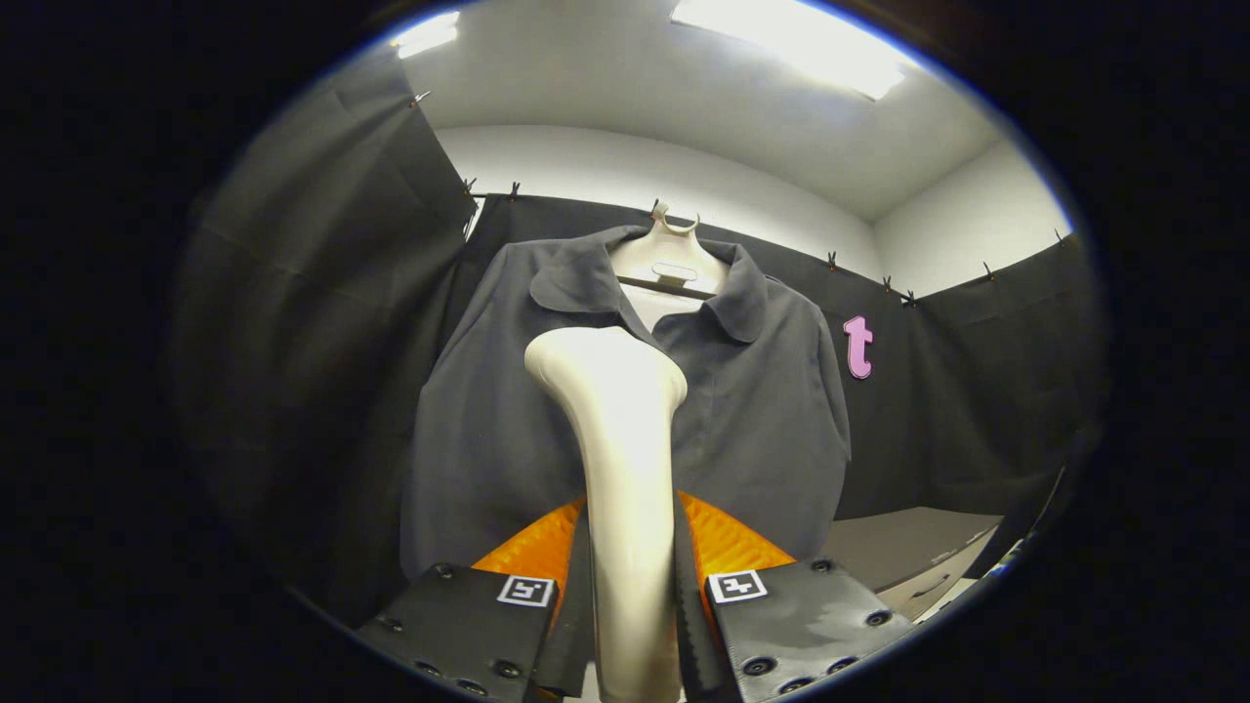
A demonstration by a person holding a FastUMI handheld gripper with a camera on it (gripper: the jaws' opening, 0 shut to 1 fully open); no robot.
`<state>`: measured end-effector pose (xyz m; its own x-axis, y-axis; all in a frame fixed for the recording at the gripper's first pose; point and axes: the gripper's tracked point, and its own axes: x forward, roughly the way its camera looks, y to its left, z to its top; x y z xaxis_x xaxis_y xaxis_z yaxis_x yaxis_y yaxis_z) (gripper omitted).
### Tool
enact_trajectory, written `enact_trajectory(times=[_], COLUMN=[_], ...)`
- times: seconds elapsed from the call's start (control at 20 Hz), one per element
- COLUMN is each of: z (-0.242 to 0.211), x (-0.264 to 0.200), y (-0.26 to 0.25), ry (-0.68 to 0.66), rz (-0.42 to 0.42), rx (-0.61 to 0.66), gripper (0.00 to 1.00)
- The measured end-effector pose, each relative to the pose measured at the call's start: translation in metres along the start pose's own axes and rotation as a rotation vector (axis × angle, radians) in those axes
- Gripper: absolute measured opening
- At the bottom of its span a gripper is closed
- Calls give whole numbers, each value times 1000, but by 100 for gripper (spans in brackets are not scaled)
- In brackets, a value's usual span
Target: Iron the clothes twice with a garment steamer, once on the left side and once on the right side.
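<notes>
Gripper (630, 586) pointing forward and slightly up, both fingers (532, 557) pressed against the steamer handle (625, 508) between them

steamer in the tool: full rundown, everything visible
The garment steamer is a smooth, glossy cream body, plastic by its look. Its slim handle stands upright between the fingers of the tool, both of which press on it. It widens upward into a rounded head set before the chest of the dark grey shirt, just below the collar. Whether the head touches the cloth cannot be told.
</notes>
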<state>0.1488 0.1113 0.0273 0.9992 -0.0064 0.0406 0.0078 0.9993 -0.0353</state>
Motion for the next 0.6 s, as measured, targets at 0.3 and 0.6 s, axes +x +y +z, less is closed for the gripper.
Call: enact_trajectory(times=[0.3, 0.6], z=[-27, -56], x=[-1, -11], y=[3, 12], ry=[32, 79], rz=[1, 11], rx=[-7, -24], gripper=[44, 44])
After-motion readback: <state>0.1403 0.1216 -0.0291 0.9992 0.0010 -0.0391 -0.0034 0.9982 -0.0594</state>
